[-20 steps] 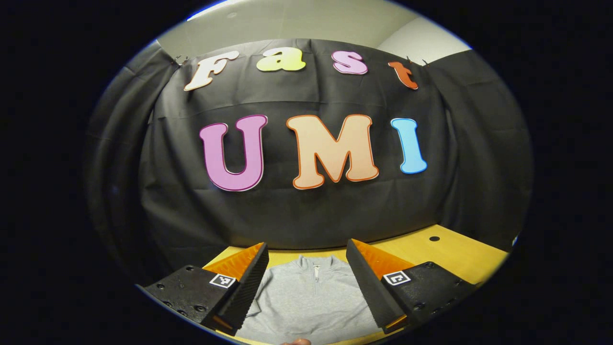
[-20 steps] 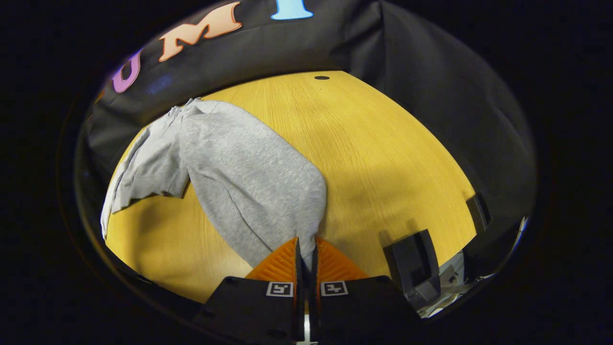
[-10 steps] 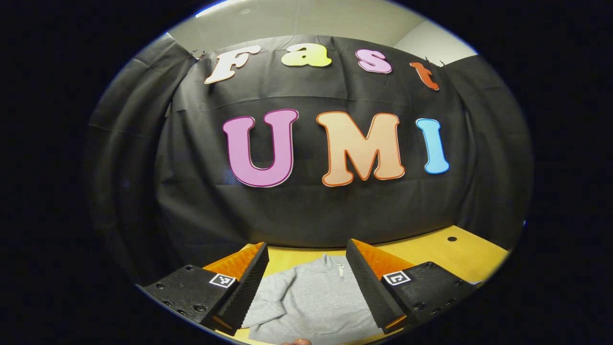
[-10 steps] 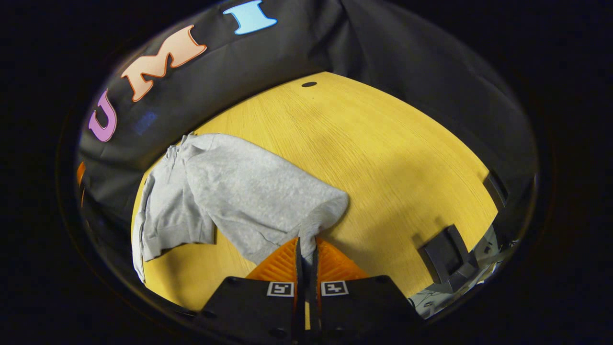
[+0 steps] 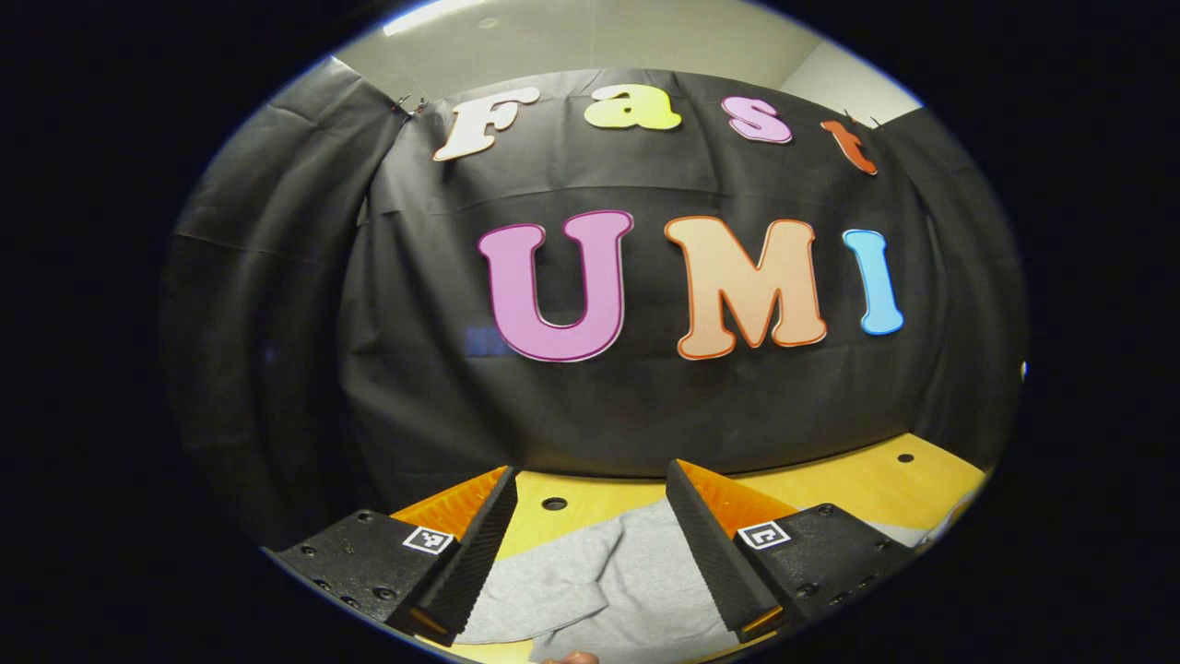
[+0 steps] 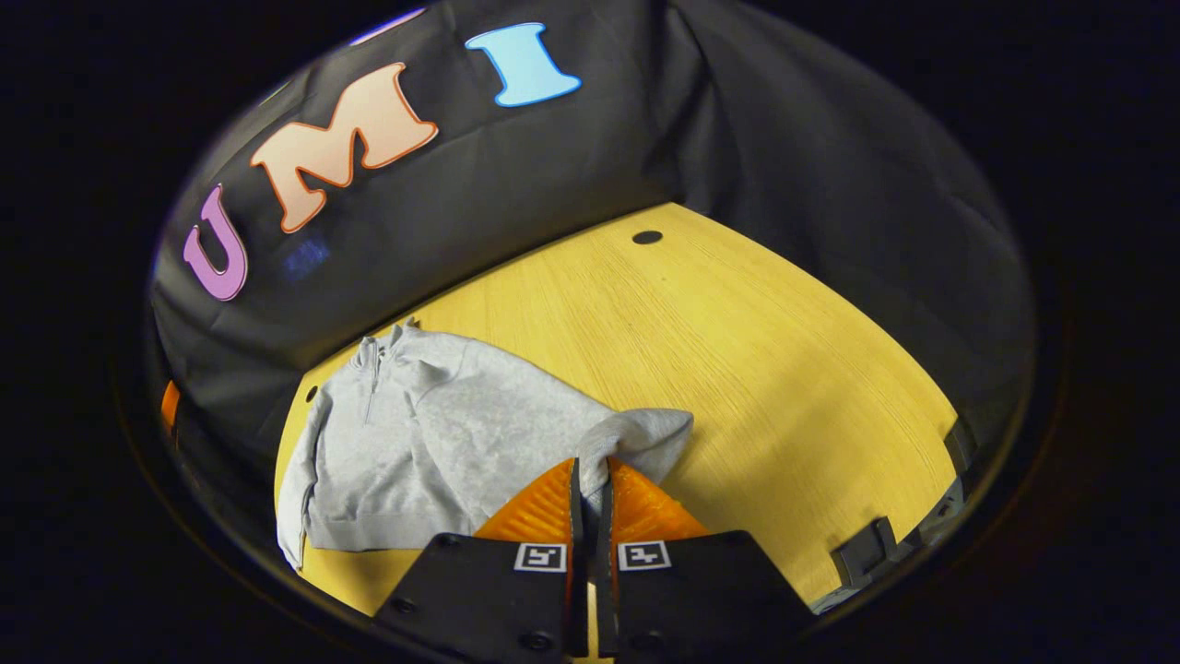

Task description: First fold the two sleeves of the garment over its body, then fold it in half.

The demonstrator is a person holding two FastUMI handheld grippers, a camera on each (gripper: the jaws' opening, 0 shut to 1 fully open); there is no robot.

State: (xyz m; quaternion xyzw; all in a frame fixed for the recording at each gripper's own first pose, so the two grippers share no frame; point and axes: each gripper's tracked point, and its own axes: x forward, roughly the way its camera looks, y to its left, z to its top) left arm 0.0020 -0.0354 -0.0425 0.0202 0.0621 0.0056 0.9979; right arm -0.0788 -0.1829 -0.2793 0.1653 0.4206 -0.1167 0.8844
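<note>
One garment [image 6: 433, 443]: right tongs [image 6: 590, 480] clamped on sleeve [image 6: 636, 435]; left tongs [image 5: 590, 516] apart.

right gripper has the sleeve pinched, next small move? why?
Probably carry the sleeve further across onto the grey sweatshirt body, then release. The right gripper has its jaws closed on the sleeve end, which is bunched at the body's edge on the wooden table, not yet laid flat over it. The left gripper hangs open above the garment.

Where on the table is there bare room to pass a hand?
Bare wood lies right of the grey garment, out to the small hole near the black cloth wall. The left is crowded: the garment spreads there, its sleeve pinched in the right tool.
</note>
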